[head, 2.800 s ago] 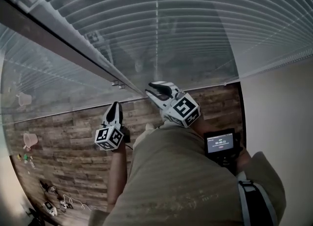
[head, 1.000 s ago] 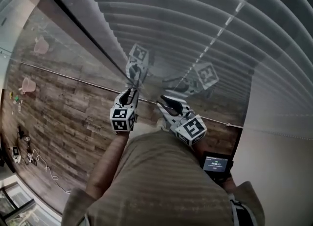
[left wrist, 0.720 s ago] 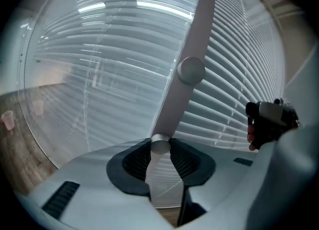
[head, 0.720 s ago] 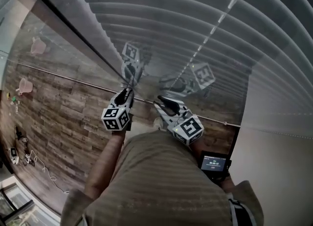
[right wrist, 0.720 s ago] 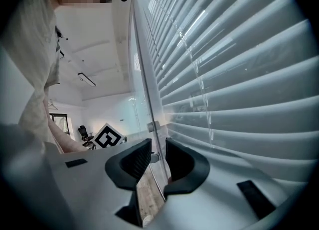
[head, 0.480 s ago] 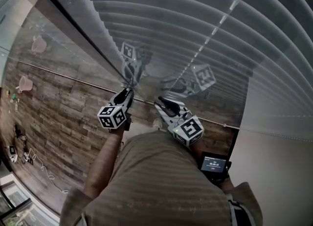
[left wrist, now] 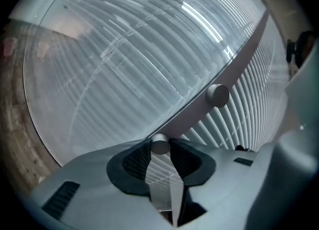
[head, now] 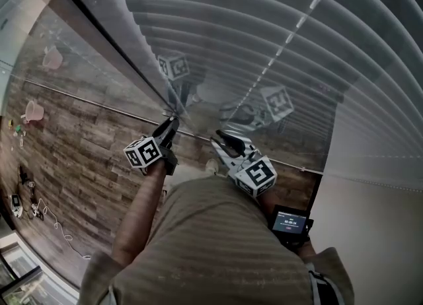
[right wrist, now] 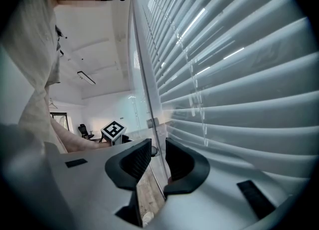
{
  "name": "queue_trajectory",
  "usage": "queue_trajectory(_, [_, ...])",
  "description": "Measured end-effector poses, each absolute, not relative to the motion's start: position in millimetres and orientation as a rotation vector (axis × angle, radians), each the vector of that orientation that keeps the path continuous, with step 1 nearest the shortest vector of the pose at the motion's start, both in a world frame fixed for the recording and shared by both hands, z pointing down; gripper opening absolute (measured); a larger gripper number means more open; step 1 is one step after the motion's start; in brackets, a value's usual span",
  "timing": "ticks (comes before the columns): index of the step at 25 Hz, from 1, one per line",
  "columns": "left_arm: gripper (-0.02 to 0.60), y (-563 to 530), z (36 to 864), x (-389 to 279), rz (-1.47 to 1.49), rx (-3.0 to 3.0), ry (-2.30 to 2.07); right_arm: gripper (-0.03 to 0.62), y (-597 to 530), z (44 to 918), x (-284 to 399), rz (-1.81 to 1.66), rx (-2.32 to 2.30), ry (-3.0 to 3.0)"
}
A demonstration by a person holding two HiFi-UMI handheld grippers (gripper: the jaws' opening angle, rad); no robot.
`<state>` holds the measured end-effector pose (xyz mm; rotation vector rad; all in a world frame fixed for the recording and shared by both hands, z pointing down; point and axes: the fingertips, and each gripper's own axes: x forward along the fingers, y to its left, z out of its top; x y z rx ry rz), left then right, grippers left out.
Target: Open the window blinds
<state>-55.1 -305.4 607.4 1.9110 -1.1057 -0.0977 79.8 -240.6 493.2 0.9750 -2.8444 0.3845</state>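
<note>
My left tongs (head: 172, 123) pinch a small round knob (left wrist: 159, 144) at mid-frame, by the slatted blinds (head: 264, 26). My right tongs (head: 222, 138), just right, gape open and empty.

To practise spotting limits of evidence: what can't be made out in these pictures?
Head view: the left claw hides the knob it grips.
Head view: the screen's print is too small to read.
Head view: the bits on the floor are too small to name.
Right gripper view: the edge cuts off the blinds' top.
</note>
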Motion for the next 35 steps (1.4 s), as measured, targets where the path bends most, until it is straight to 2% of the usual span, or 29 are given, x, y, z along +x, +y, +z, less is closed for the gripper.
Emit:
queue_trajectory(10, [0.135, -307.0, 608.3, -53.4, -0.433, 1.625, -0.920, 0.084, -237.2, 493.3, 82.5, 0.378, 0.977, -2.847])
queue_trajectory(13, [0.137, -307.9, 608.3, -52.7, -0.447, 1.614, -0.920, 0.084, -235.1, 495.7, 83.0, 0.384, 0.975, -2.847])
queue_trajectory(16, [0.162, -307.0, 605.8, -54.7, -0.301, 1.758, -1.036, 0.084, -231.9, 495.7, 80.3, 0.389, 0.967, -2.851])
queue_trajectory(18, [0.217, -302.2, 605.8, -53.3, -0.088, 1.923, -1.137, 0.084, -230.7, 497.0, 79.8, 0.391, 0.969, -2.851])
queue_trajectory(19, [0.225, -298.8, 606.3, -51.2, 0.050, 2.019, -1.192, 0.084, -230.8, 498.2, 80.1, 0.394, 0.974, -2.851])
queue_trajectory(22, [0.225, -292.3, 602.8, -40.1, 0.448, 2.268, -1.351, 0.084, -231.9, 499.4, 80.2, 0.409, 0.978, -2.849])
queue_trajectory(25, [0.224, -292.9, 604.0, -37.0, 0.655, 2.338, -1.495, 0.084, -231.6, 497.5, 79.7, 0.412, 0.982, -2.850])
queue_trajectory(26, [0.216, -294.7, 603.4, -38.6, 0.690, 2.335, -1.547, 0.084, -231.5, 497.1, 79.8, 0.410, 0.987, -2.848])
queue_trajectory(28, [0.138, -298.4, 601.2, -41.4, 0.729, 2.327, -1.626, 0.084, -231.4, 497.6, 80.1, 0.401, 0.995, -2.839])
queue_trajectory(31, [0.137, -299.8, 601.0, -41.7, 0.694, 2.318, -1.625, 0.084, -231.7, 498.0, 80.8, 0.399, 0.999, -2.835])
queue_trajectory(35, [0.135, -300.8, 601.9, -44.8, 0.508, 2.243, -1.531, 0.084, -233.2, 498.0, 81.2, 0.401, 0.999, -2.837])
